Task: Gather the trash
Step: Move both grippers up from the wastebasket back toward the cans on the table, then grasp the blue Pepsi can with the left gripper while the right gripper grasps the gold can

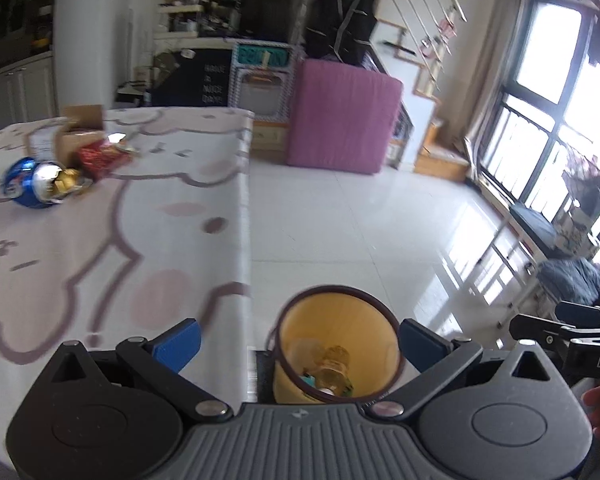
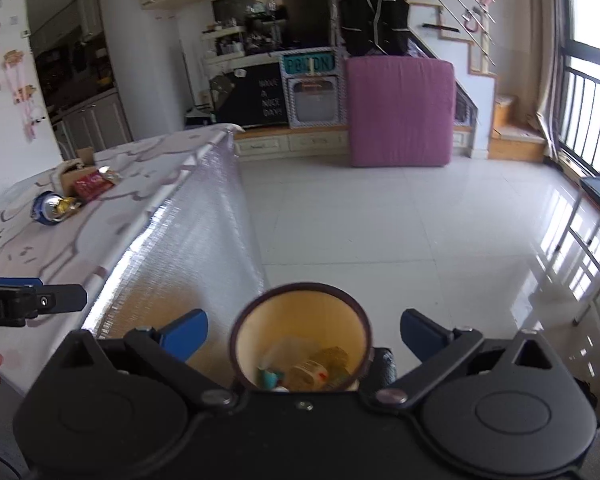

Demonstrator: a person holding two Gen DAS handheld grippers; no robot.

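A yellow trash bin with a dark rim stands on the floor by the table edge, holding a plastic bottle and other scraps. My left gripper hangs open above it, nothing between its blue fingers. My right gripper is likewise open over the bin. On the table lie a crushed blue can, a gold wrapper, a red packet and a small cardboard box.
The table wears a pink cartoon cloth that drapes over its right edge. White tiled floor stretches beyond. A purple mattress leans against the far cabinet. Windows and a bench line the right side.
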